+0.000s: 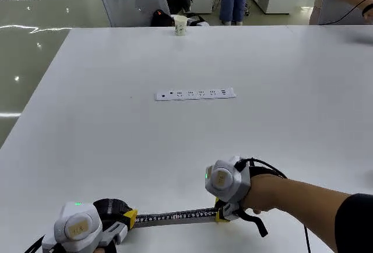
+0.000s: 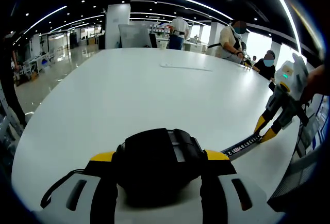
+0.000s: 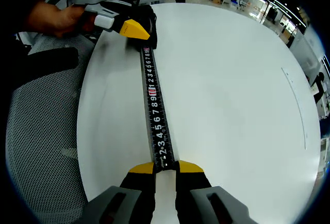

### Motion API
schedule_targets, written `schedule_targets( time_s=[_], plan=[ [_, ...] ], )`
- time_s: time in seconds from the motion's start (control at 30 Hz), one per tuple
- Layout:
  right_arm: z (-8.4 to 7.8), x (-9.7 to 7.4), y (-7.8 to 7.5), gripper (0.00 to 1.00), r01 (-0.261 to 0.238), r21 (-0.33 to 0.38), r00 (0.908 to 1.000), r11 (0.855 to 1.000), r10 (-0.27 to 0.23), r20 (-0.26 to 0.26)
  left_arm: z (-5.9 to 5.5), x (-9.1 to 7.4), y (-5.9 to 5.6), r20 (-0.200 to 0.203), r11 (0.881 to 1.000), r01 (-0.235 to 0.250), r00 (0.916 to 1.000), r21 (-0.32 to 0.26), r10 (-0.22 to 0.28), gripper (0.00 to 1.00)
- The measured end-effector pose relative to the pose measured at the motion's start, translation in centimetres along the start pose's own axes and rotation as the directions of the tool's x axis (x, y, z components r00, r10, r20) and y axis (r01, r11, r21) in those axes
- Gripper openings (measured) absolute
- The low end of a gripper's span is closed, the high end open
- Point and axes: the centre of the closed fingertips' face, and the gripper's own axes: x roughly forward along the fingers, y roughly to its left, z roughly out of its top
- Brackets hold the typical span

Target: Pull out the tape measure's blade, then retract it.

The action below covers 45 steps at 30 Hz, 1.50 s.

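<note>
Left gripper (image 2: 160, 157) clamps the case (image 1: 111, 208), right gripper (image 3: 165, 168) pinches the blade (image 3: 153, 105); beyond the blade, a power strip (image 1: 195, 94) and cup (image 1: 180, 25).

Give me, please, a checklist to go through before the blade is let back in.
1. Left gripper shut on case: ok.
2. Right gripper shut on blade end: ok.
3. Blade straight between the grippers, no twist: ok.
4. Power strip and cup far from the blade: ok.
5. Case lock released: cannot tell.
</note>
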Motion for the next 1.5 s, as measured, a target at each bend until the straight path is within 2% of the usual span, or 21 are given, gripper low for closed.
schedule_targets(
  time_s=[0.4, 1.5],
  plan=[
    [0.3, 0.1, 0.0, 0.11, 0.0, -0.02, 1.0, 1.0, 0.0, -0.003, 0.0, 0.0, 0.0, 0.0, 1.0, 0.002, 1.0, 0.0, -0.002, 0.6],
    [1.1, 0.4, 0.2, 0.11, 0.004, -0.02, 1.0, 1.0, -0.004, 0.001, 0.0, 0.0, 0.0, -0.004, 1.0, 0.004, 1.0, -0.002, -0.004, 0.6]
  ],
)
